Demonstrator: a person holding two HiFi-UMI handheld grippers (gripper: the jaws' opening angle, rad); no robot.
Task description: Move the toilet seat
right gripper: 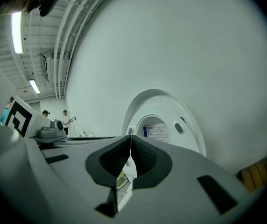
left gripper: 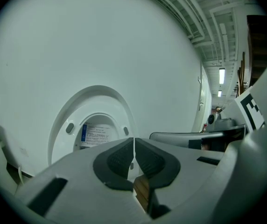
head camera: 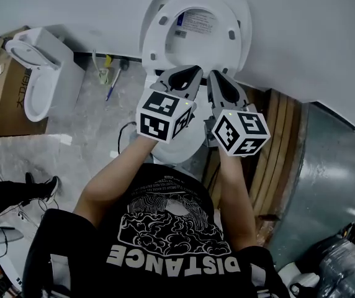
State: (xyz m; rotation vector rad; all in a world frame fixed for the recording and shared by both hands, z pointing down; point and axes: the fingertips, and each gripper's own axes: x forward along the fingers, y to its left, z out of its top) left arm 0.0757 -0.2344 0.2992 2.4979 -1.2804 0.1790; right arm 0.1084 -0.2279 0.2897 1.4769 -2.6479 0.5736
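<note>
The white toilet seat [head camera: 156, 37] stands raised against the wall, with the lid and its printed label [head camera: 197, 22] showing through its opening. In the gripper views the seat [left gripper: 61, 121] [right gripper: 190, 125] appears as an upright ring ahead of the jaws. My left gripper [head camera: 193, 72] [left gripper: 134, 146] and right gripper [head camera: 218, 77] [right gripper: 130, 143] hover side by side over the bowl [head camera: 188, 146], a little short of the seat. Both are shut with nothing between the pads. Neither touches the seat.
A second toilet [head camera: 38, 73] and a cardboard box [head camera: 7, 98] stand at the left. Small tools [head camera: 112, 79] lie on the floor by the wall. Wooden planks [head camera: 283, 141] and a metal sheet [head camera: 339, 185] lie at the right. People [right gripper: 66, 118] stand far off.
</note>
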